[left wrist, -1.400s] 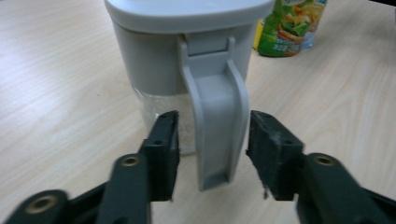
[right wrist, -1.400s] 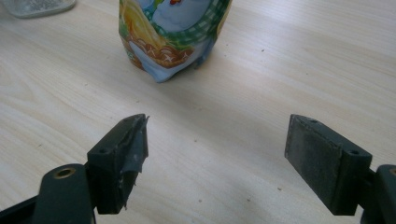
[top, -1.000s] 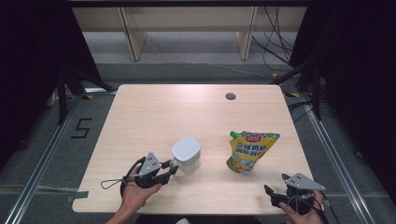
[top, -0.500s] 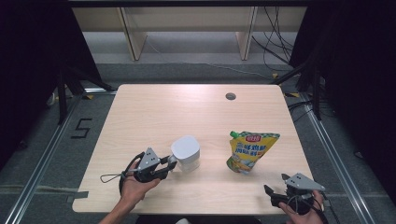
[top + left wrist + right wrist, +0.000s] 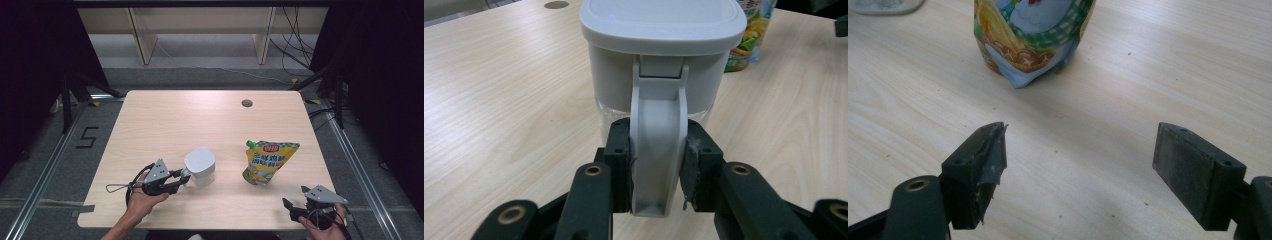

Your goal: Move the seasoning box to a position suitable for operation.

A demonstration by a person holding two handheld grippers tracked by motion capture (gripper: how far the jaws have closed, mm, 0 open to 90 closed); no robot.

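A white lidded container (image 5: 200, 165) with a clear lower body stands on the table's near left part. Its handle (image 5: 659, 150) points back toward me. My left gripper (image 5: 182, 179) lies level and is shut on that handle, and in the left gripper view (image 5: 658, 145) both pads press its sides. A yellow and green spouted pouch (image 5: 267, 162) stands to the right of the container, also seen in the right gripper view (image 5: 1028, 35). My right gripper (image 5: 291, 210) rests by the table's near right edge, open (image 5: 1080, 155) with only bare wood between its pads.
The light wooden table (image 5: 165, 120) has a small round grommet hole (image 5: 246, 103) near its far edge. Wooden shelf legs and cables lie on the floor beyond it. Metal floor rails run along both sides.
My left hand has shifted slightly at the container's handle. The container, the pouch and my right gripper stay where they were.
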